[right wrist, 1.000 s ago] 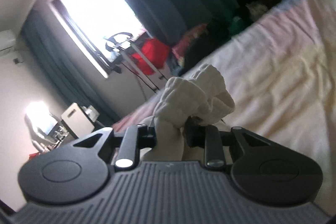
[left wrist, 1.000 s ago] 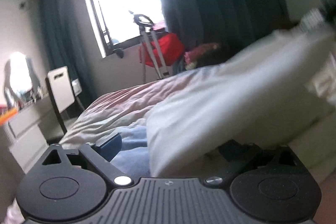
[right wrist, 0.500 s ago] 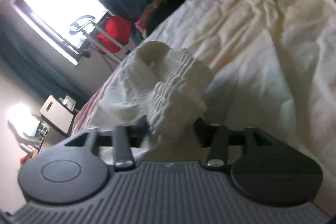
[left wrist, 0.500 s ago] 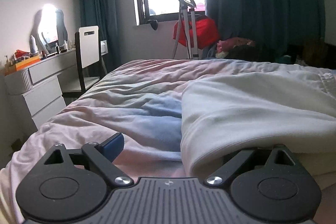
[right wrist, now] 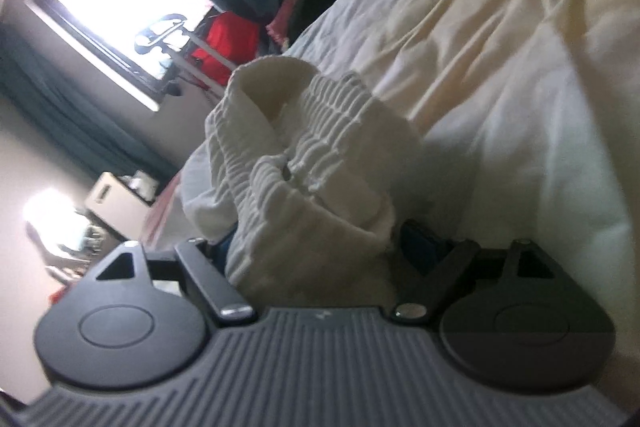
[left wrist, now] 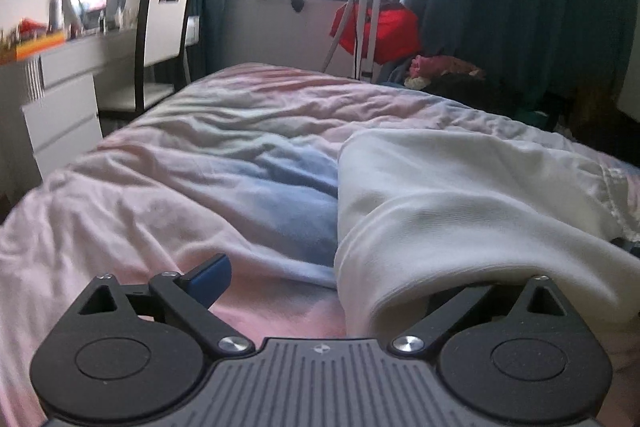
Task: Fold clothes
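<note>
A white garment (left wrist: 460, 195) with a ribbed elastic waistband (right wrist: 312, 147) lies on the pastel pink and blue duvet (left wrist: 200, 167). My left gripper (left wrist: 332, 283) is open and low over the bed. Its blue left finger (left wrist: 212, 279) is bare, and a fold of the garment covers its right finger. In the right wrist view my right gripper (right wrist: 316, 251) is open with its arms spread wide. The bunched waistband sits loose between its fingers, and one blue pad (right wrist: 420, 251) shows at the right. The duvet (right wrist: 500, 67) stretches beyond.
Left of the bed stand a white dresser (left wrist: 60, 99) and a chair (left wrist: 160, 39). A tripod (left wrist: 364, 19), a red bag (left wrist: 392, 31) and a clothes pile (left wrist: 440, 67) sit under the window, with dark curtains (left wrist: 520, 7) beside it.
My right gripper, shut on the waistband before, has opened and let it go. The garment has come down from the air onto the duvet. My left gripper stays open.
</note>
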Motion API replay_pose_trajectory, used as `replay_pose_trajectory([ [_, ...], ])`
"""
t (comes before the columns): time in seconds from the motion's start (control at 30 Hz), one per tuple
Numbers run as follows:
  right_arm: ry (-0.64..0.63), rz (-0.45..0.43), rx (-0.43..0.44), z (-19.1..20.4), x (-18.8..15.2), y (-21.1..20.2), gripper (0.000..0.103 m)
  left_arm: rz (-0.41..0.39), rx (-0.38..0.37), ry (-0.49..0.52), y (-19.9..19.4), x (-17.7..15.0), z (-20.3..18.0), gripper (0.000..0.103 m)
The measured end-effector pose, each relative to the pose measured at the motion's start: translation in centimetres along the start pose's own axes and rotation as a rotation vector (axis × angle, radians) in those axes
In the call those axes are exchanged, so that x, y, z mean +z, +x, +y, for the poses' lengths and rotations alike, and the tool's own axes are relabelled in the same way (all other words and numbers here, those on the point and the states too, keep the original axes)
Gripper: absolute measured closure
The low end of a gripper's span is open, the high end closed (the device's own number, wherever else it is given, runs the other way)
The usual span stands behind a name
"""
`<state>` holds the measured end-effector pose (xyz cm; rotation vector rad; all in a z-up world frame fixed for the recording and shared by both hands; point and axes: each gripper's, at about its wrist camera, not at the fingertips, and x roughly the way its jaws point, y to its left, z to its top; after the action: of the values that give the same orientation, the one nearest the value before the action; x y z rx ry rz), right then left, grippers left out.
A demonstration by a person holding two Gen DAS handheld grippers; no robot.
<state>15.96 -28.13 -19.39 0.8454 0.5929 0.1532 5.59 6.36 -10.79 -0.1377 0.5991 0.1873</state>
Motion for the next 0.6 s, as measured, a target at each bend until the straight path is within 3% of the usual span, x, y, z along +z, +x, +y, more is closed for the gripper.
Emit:
replay_pose_trajectory([
  [0.13, 0.044, 0.032, 0.063, -0.3, 0.3, 0.4, 0.017, 0.011, 0.003, -0.008, 0.2, 0.0, -0.2, 0.004],
  [0.23, 0.085, 0.030, 0.149, 0.1, 0.4, -0.4, 0.017, 0.066, -0.050, -0.047, 0.0, 0.0, 0.4, 0.004],
  [0.27, 0.054, 0.028, 0.144, 0.6, 0.3, -0.5, 0.019, 0.086, -0.070, -0.062, -0.1, 0.0, 0.6, 0.004],
  [0.3, 0.022, 0.026, 0.138, 1.2, 0.2, -0.7, 0.028, 0.106, -0.090, -0.076, -0.2, 0.0, 0.8, 0.004],
  [0.4, -0.056, 0.047, 0.030, 1.9, -0.2, -0.4, 0.049, 0.166, -0.150, -0.119, -0.4, 0.1, 1.4, 0.004],
  [0.47, -0.063, 0.036, 0.007, 2.1, -0.2, -0.7, 0.057, 0.206, -0.189, -0.148, -0.5, 0.1, 1.9, 0.004],
  [0.6, -0.095, 0.001, -0.033, 2.9, -0.3, -1.6, 0.062, 0.243, -0.373, -0.283, -2.0, 0.0, 4.3, 0.003],
])
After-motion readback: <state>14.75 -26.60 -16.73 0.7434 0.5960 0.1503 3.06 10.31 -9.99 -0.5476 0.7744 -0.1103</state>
